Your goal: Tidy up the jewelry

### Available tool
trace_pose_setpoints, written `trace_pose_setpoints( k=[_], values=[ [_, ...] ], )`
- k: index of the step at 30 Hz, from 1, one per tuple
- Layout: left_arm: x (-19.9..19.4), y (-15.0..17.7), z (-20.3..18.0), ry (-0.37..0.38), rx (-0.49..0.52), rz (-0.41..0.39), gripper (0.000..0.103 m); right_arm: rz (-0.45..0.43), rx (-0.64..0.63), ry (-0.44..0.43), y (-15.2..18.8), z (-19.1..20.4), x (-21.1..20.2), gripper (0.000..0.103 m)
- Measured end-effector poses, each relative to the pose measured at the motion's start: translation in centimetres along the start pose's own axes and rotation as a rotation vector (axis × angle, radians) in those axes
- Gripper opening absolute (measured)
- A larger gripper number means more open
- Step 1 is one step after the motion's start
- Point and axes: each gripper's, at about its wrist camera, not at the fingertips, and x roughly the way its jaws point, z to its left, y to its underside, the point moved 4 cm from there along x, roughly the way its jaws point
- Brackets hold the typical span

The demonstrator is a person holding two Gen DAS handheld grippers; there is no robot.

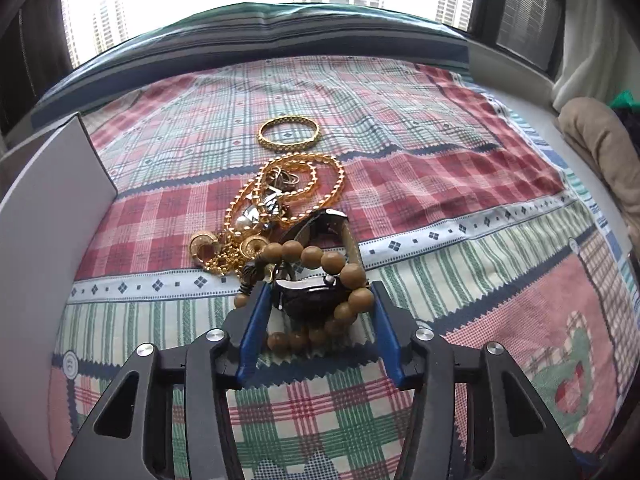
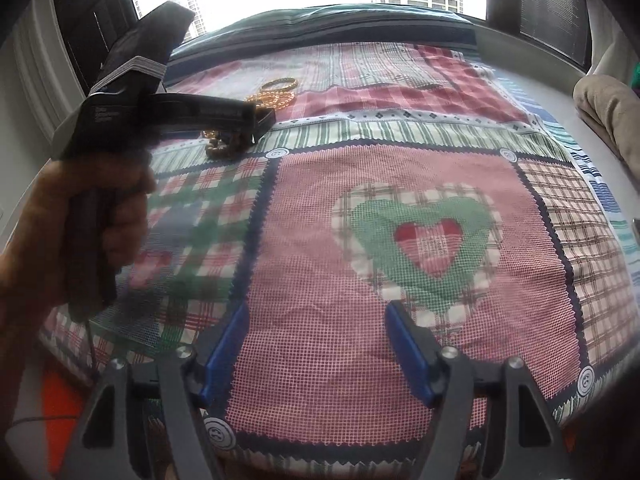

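A heap of jewelry lies on a patchwork bedspread (image 1: pixel 460 208). In the left wrist view, my left gripper (image 1: pixel 320 300) is open, its blue fingers on either side of a brown wooden bead bracelet (image 1: pixel 340 276) and a dark watch (image 1: pixel 312 300). Behind them lie a second watch with a tan strap (image 1: pixel 328 224), a gold bead necklace (image 1: pixel 304 184), gold earrings (image 1: pixel 204 246) and a gold bangle (image 1: pixel 289 133). My right gripper (image 2: pixel 318 316) is open and empty above the heart patch (image 2: pixel 428 248). The right wrist view shows the left gripper (image 2: pixel 256 124) at the heap.
A white box wall (image 1: pixel 44 216) stands at the left of the bed. A tan cushion (image 1: pixel 600 148) lies at the right edge. A striped pillow (image 1: pixel 260 36) and windows are at the far end. The hand holding the left gripper (image 2: pixel 80 216) fills the right view's left side.
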Motion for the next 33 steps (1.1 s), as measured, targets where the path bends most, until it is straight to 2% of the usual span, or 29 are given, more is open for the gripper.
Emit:
trace_pose_setpoints(
  k=[2,5,8,11,15,17,18,20,21,22,24,28,33],
  values=[
    [-1.1,0.3,0.9,0.056,-0.041,-0.029,0.011,0.002,0.001,0.001,0.3,-0.3,-0.1,0.072],
    [-3.1,1.0,2.5,0.144,-0.069,-0.028,0.01,0.005,0.002,0.001,0.7,-0.7,-0.2,0.072],
    [-5.2,2.0,4.5,0.114,-0.023,-0.029,0.009,0.003,-0.001,0.003,0.9,-0.9,-0.2,0.072],
    [-7.7,3.3,5.6,0.084,0.081,-0.026,0.009,0.006,0.005,-0.001,0.9,-1.1,-0.1,0.072],
    [-10.4,6.3,5.1,0.08,0.227,0.004,0.01,0.001,0.012,0.007,0.9,-1.3,-0.4,0.072],
    [-10.7,8.5,4.3,0.087,0.275,0.051,0.011,0.003,0.013,0.011,1.1,-1.3,-0.4,0.072],
    [-10.8,9.6,4.1,0.092,0.279,0.074,0.012,0.008,0.012,0.014,1.2,-1.3,-0.4,0.072],
    [-11.0,11.8,3.6,0.128,0.252,0.114,0.031,0.019,0.011,0.016,1.4,-1.2,-0.2,0.072],
    [-11.3,12.6,3.5,0.145,0.225,0.118,0.054,0.023,0.01,0.015,1.4,-1.1,-0.2,0.072],
    [-11.8,13.3,3.6,0.153,0.192,0.106,0.069,0.025,0.008,0.013,1.5,-1.0,-0.3,0.072],
    [-12.9,14.2,4.2,0.161,0.133,0.075,0.074,0.019,0.002,0.009,1.5,-0.7,-0.9,0.072],
    [-13.8,14.3,6.0,0.154,0.026,0.055,0.074,0.012,-0.024,0.009,1.5,-0.1,-1.5,0.072],
    [-12.8,12.5,9.0,0.066,-0.124,0.057,0.074,0.045,-0.043,-0.009,1.8,1.0,-0.6,0.072]
  ],
)
